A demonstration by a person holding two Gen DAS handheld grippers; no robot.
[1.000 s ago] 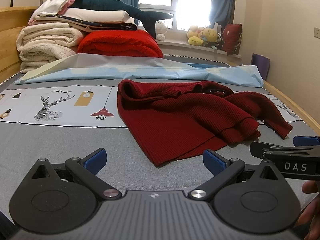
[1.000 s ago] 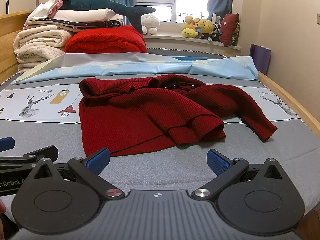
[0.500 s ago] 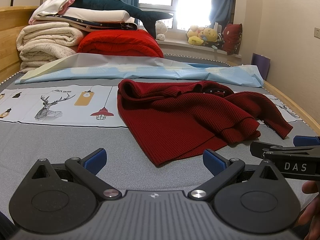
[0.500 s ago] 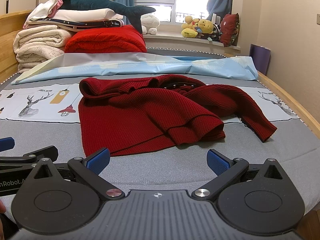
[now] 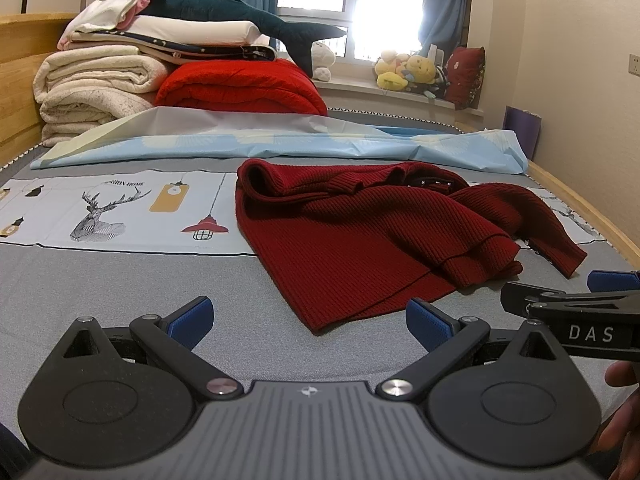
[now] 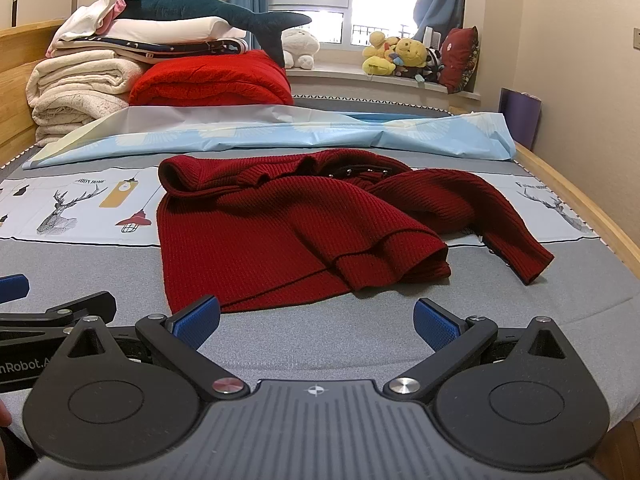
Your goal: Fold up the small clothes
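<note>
my left gripper and right gripper, both spread, hover before the rumpled red knit sweater on the bed; soft, limp, probably best pinched at its near hem.

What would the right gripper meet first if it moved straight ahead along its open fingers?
Most likely the near hem of the dark red sweater, which lies just past the right gripper on the grey bed cover. Only bare cover sits between them, though depth is hard to judge.
</note>
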